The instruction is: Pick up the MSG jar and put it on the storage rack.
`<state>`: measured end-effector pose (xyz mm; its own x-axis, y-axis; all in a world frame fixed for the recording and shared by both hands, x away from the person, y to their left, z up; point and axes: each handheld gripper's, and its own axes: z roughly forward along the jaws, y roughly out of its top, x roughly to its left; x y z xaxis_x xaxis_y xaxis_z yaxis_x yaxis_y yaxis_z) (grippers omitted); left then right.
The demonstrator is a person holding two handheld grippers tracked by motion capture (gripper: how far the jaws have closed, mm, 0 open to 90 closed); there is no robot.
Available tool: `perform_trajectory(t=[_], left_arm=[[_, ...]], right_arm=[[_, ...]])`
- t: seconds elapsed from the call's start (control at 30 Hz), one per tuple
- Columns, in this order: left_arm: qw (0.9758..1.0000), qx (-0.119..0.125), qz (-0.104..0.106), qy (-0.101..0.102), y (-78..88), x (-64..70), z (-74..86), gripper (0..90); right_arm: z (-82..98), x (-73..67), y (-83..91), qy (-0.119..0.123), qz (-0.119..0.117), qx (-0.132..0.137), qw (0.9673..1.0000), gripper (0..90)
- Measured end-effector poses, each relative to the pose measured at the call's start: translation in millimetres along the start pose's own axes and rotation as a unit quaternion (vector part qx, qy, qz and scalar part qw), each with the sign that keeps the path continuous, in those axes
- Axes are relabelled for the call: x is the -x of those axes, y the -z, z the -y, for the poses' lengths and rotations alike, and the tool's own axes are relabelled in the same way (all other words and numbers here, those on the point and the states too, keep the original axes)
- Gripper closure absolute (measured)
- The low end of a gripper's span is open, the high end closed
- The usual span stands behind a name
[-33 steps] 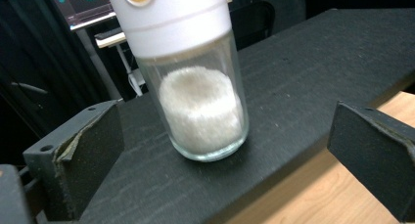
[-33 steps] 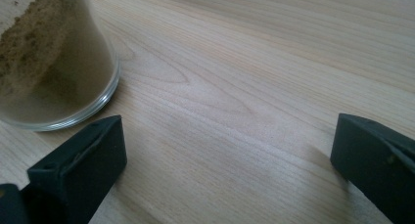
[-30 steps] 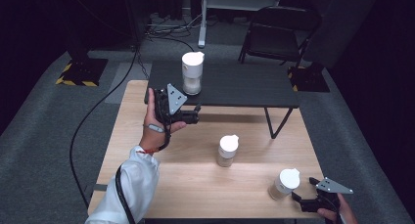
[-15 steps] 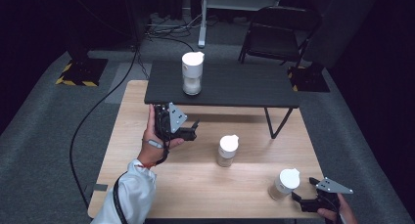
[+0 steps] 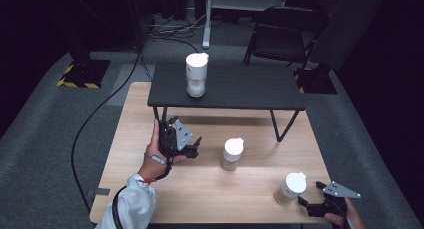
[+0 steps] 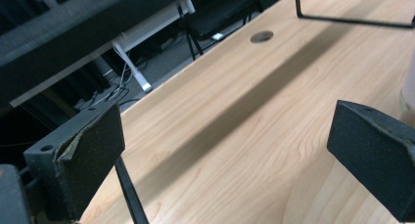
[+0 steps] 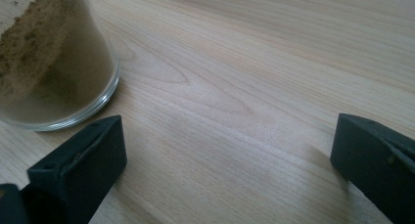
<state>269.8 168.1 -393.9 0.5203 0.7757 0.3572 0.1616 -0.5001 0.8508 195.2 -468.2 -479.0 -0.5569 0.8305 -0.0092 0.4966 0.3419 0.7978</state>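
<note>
Three white-lidded glass jars are in the high view. One jar (image 5: 196,74) stands on the black raised shelf (image 5: 240,89), one jar (image 5: 232,153) stands mid-table, and one jar (image 5: 291,187) stands near the front right. My left gripper (image 5: 196,146) is held above the table left of the middle jar, open and holding nothing; its own view (image 6: 225,141) looks along the wood under the shelf. My right gripper (image 5: 306,205) rests at the front right edge beside the third jar, open; its own view (image 7: 227,150) has that jar (image 7: 49,57), holding brown powder, at the upper left.
The wooden table (image 5: 200,199) carries the low black shelf on thin metal legs (image 5: 277,129). A folding chair (image 5: 285,34) and cables (image 5: 100,109) lie on the carpet beyond. A cable hole (image 6: 262,36) shows in the tabletop.
My left gripper has drawn back from the shelf toward the person and lowered, coming nearer the middle jar. The right gripper has stayed put.
</note>
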Motion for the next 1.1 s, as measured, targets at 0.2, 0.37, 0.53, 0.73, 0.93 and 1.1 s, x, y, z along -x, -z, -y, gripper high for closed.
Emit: perform_trajectory(t=[0.2, 0.37, 0.53, 0.73, 0.93, 1.1], left_arm=[[0.9997, -0.018, 0.010, -0.013, -1.1, 6.9, 8.4, 0.4], [0.9990, -0.041, 0.016, -0.011, -3.5, 12.8, 20.1, 0.8], [0.9980, -0.057, 0.022, -0.013, -4.5, 13.9, 27.0, 0.9], [0.9960, -0.084, 0.026, -0.016, -4.0, 14.1, 35.8, 0.9], [0.9927, -0.113, 0.034, -0.023, -5.4, 14.9, 44.3, 0.9], [0.9916, -0.123, 0.033, -0.021, -4.2, 16.0, 50.5, 1.0]], right_arm=[[0.1, -0.2, 0.0, -0.001, 0.001, 0.000, 1.0000, 0.0], [0.2, -0.2, 0.0, -0.001, 0.001, 0.000, 1.0000, 0.0], [0.2, -0.2, 0.0, -0.001, 0.001, 0.000, 1.0000, 0.0], [0.2, -0.2, 0.0, -0.001, 0.001, 0.000, 1.0000, 0.0], [0.2, -0.2, 0.0, -0.001, 0.001, 0.000, 1.0000, 0.0], [0.2, -0.2, 0.0, -0.001, 0.001, 0.000, 1.0000, 0.0]])
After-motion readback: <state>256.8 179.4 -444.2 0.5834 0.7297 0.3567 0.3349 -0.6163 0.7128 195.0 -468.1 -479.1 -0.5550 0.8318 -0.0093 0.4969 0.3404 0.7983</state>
